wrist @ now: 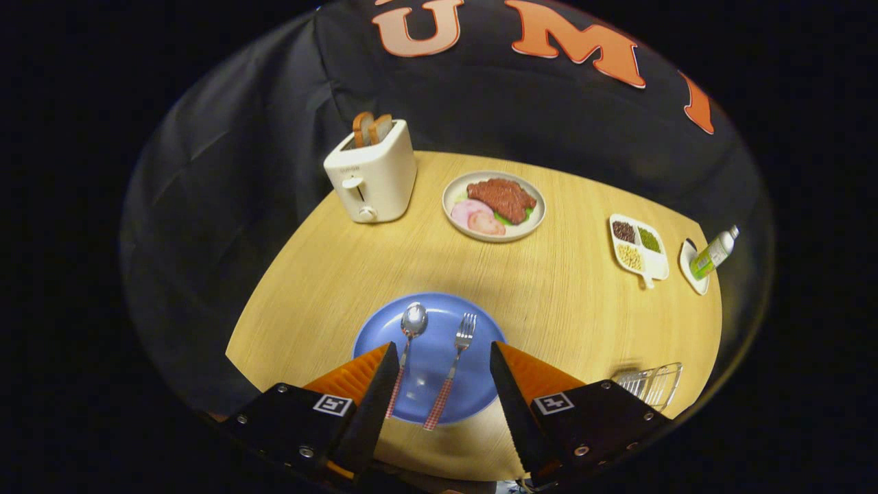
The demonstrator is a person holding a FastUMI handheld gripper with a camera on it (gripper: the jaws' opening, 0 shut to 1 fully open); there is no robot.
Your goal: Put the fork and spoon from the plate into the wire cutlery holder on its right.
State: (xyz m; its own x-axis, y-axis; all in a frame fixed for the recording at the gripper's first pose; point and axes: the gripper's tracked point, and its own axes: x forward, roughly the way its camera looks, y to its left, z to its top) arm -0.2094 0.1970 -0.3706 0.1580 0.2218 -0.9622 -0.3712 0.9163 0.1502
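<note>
A blue plate [439, 322] lies on the round wooden table, just ahead of my fingers. On it rest a spoon [409, 337] on the left and a fork [453, 367] on the right, both with red-checked handles pointing toward me. My gripper [442, 357] hovers above the near side of the plate, open, with the fork's handle showing in the gap and the spoon's handle beside the left finger. Neither finger touches either utensil. The wire cutlery holder [651, 384] stands at the table's near right edge, partly hidden behind the right finger's mount.
A white toaster [374, 178] with two bread slices stands at the back left. A plate of meat and ham [494, 206] sits at the back middle. A divided dish of beans [638, 250] and a small bottle on a saucer [710, 257] lie at the far right.
</note>
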